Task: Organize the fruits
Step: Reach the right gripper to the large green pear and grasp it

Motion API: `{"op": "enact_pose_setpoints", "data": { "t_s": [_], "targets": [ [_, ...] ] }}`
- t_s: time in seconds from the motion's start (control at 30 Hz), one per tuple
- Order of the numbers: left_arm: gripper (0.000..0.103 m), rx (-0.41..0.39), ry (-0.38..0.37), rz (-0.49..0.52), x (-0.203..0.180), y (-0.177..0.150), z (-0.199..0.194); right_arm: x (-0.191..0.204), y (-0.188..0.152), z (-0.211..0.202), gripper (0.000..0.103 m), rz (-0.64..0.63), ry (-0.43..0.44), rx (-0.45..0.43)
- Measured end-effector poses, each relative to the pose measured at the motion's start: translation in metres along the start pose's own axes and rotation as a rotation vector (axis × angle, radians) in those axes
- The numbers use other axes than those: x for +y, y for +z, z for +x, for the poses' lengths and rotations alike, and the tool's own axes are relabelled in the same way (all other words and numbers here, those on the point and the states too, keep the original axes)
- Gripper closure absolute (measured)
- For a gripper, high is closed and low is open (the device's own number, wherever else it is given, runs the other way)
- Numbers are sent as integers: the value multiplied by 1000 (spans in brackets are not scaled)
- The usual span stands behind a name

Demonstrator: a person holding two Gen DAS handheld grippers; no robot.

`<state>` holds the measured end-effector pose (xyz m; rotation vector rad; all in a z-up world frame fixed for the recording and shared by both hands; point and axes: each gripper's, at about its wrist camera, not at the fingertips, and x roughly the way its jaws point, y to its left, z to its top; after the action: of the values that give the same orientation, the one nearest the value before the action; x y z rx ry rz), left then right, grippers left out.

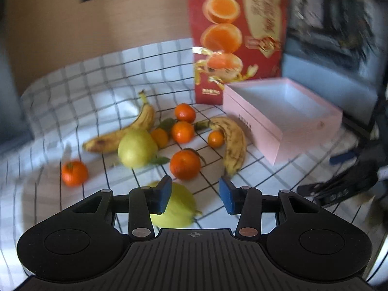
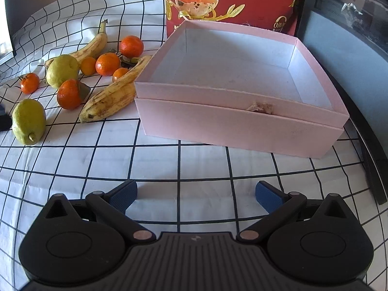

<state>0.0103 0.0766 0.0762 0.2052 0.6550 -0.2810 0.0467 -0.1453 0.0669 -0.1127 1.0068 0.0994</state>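
Left tongs: the left gripper (image 1: 195, 195) is hovering over the checked cloth (image 1: 97, 77) with its blue pads partly spread and nothing sitting between them; the near pear (image 1: 180, 208) is lying on the cloth below, partly hidden behind the left pad.
Right tongs: the right gripper (image 2: 196, 196) is hanging over a bare stretch of cloth at the near edge, jaws spread wide and gripping nothing.
Fruit: all of it is lying loose on the cloth, left of the box and outside it. A second pear (image 1: 137, 148) is resting against a long banana (image 1: 121, 133). A spotted banana (image 1: 234, 143) is lying nearest the box, its far end just beside the box's left wall. Six small oranges are sitting scattered between and around them, one orange (image 1: 74, 173) lying apart toward the left edge.
Box: the pink box (image 2: 238, 121) is sitting open with no fruit inside; a small brownish scrap is showing at its front rim.
Behind: a red carton (image 1: 238, 24) printed with oranges is standing upright at the back, behind the box.
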Motion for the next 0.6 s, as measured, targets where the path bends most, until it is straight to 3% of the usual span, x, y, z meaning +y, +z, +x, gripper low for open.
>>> {"op": "enact_pose_setpoints", "data": {
  "t_s": [0.07,0.13,0.2,0.3,0.4,0.5,0.6],
  "targets": [
    [55,4,-18,74,-3,0,1,8,3,-6,11,-24,23,20],
    [53,5,-42,102,-8,-4,2,21,4,-18,11,-71,63,-10],
    [52,24,-63,68,-5,-7,8,39,4,-32,11,-136,98,-67],
    [54,37,-45,-60,13,-5,11,68,3,-40,11,-227,192,-117],
    [54,-8,-25,-240,42,-6,-5,100,6,-39,11,-280,276,-131],
    [56,-27,58,-379,70,-14,-18,134,9,-29,12,-311,343,-169],
    [56,-23,89,-530,97,-30,-24,157,12,-10,23,-336,344,-172]
  ]
}}
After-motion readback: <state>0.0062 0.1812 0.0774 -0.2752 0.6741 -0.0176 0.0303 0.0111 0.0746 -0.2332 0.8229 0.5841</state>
